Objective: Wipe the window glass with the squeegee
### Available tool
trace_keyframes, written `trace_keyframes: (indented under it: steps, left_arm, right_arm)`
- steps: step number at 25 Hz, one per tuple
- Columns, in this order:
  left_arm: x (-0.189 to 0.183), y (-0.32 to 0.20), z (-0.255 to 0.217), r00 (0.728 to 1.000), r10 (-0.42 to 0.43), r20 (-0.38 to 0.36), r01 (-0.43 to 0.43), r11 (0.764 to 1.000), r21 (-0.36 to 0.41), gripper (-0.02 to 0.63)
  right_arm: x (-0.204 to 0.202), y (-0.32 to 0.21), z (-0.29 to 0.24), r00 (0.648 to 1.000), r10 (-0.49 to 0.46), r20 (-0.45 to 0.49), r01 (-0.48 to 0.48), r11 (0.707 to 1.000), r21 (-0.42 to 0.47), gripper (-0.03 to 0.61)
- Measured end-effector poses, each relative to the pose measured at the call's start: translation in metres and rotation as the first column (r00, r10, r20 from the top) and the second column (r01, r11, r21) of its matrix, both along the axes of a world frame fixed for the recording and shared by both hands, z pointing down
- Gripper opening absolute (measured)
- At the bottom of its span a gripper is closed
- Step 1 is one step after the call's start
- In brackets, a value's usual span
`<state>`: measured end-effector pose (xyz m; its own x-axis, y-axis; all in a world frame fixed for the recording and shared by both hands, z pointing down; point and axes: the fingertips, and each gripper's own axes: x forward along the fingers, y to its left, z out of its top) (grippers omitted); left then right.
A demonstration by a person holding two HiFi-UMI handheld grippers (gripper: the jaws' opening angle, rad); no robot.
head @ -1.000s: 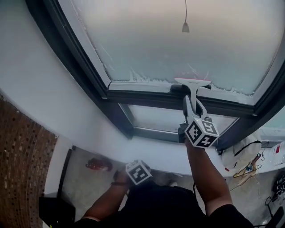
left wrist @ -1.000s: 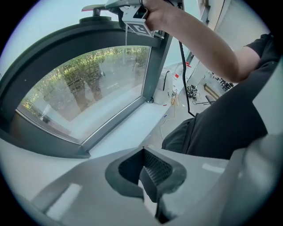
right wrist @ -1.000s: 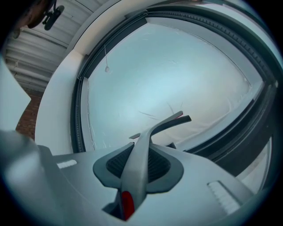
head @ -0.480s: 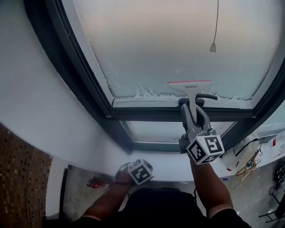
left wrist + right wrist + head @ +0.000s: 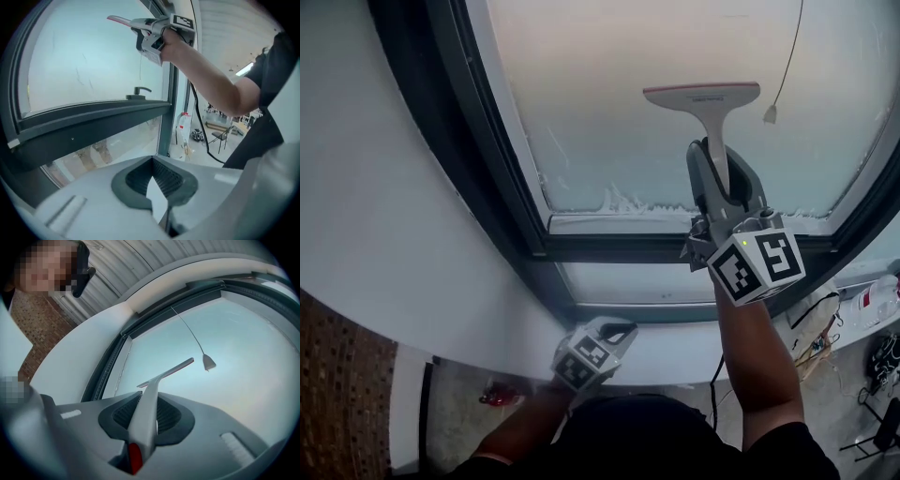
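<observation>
Window glass (image 5: 609, 112) frosted, fills far upper scene. Dark frame (image 5: 492, 187) around it. Squeegee (image 5: 705, 101) upright, blade on glass right of centre, well above lower rail. Right gripper (image 5: 724, 178) clamped on squeegee handle. Left gripper (image 5: 614, 330) low, near white sill (image 5: 675, 342), jaws together, holding nothing.

Workshop-like room: corrugated ceiling (image 5: 136, 261), tangled cables (image 5: 811, 352), brick wall (image 5: 337, 375).
</observation>
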<state>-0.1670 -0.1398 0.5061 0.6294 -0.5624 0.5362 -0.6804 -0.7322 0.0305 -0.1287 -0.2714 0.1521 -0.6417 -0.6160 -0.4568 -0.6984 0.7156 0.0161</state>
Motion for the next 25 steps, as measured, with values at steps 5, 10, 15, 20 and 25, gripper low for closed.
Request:
trace_keyframes:
  steps: [5,10,15,20,25]
  left_arm:
    - [-0.006,-0.003,-0.02,0.974,-0.046,-0.223,0.041,0.999,-0.028,0.0]
    - [-0.017,-0.001,-0.015,0.973,-0.067,-0.221,0.064,0.998,-0.019,0.0]
    - [-0.022,0.001,-0.021,0.957,-0.083,-0.278,0.083,0.996,-0.013,0.0]
    - [-0.027,0.0,-0.024,0.948,-0.101,-0.303,0.101,0.995,-0.016,0.0]
    - [-0.029,0.002,-0.019,0.949,-0.107,-0.296,0.101,0.994,-0.034,0.0]
  right_arm:
    - [-0.008,-0.008,-0.054,0.997,-0.005,0.083,0.001,0.999,0.047,0.097]
    - [-0.015,-0.018,-0.075,0.991,-0.006,0.131,0.002,0.999,0.037,0.097]
    - [-0.017,-0.022,-0.066,0.99,-0.006,0.142,0.006,1.0,0.004,0.097]
    - [-0.021,-0.02,-0.042,0.989,-0.017,0.144,0.023,0.999,-0.041,0.097]
    - [-0.025,-0.02,-0.014,0.99,-0.019,0.139,0.031,0.996,-0.089,0.097]
